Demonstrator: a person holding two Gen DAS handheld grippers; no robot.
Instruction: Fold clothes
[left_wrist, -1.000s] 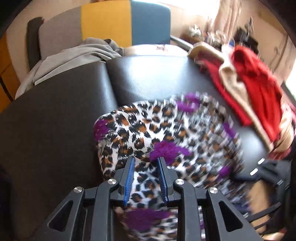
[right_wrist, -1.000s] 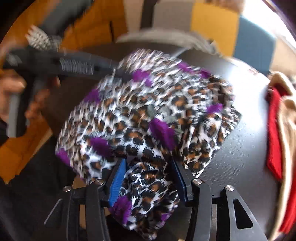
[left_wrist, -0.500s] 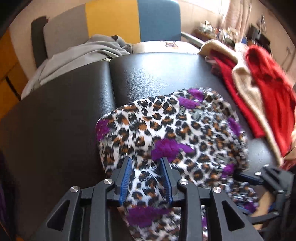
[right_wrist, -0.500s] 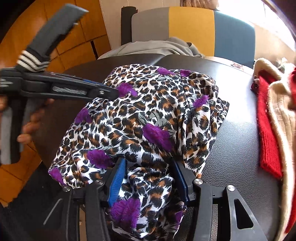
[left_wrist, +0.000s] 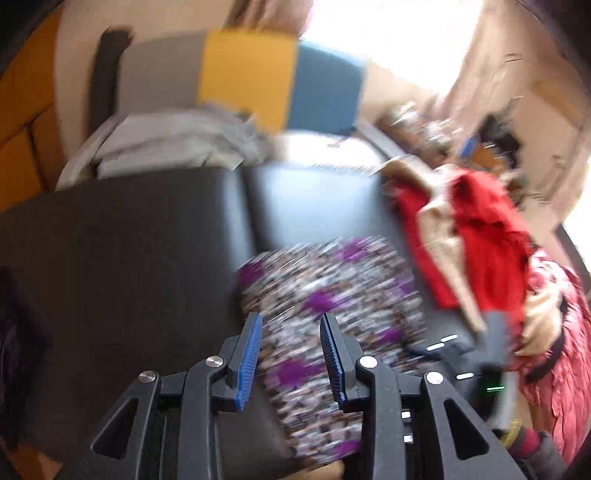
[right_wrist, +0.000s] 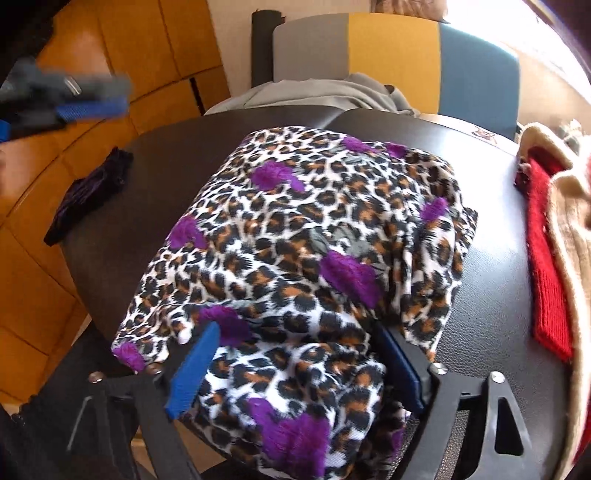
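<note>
It looks like a lived-in home room. Clothes lie heaped on a black padded counter (right_wrist: 491, 295), a grey, yellow and blue chair (right_wrist: 395, 59) stands behind it with a grey garment (right_wrist: 314, 94) draped over its seat, orange wooden cabinets (right_wrist: 122, 48) line the wall, and a cluttered shelf (left_wrist: 436, 125) sits by a bright window.

Left wrist view heavily motion-blurred, leopard-print garment (left_wrist: 332, 314) smeared; blown-out window glare at top. Right wrist view sharp, evenly daylit, blurred only upper left. Fisheye bending, dark corners in both.
</note>
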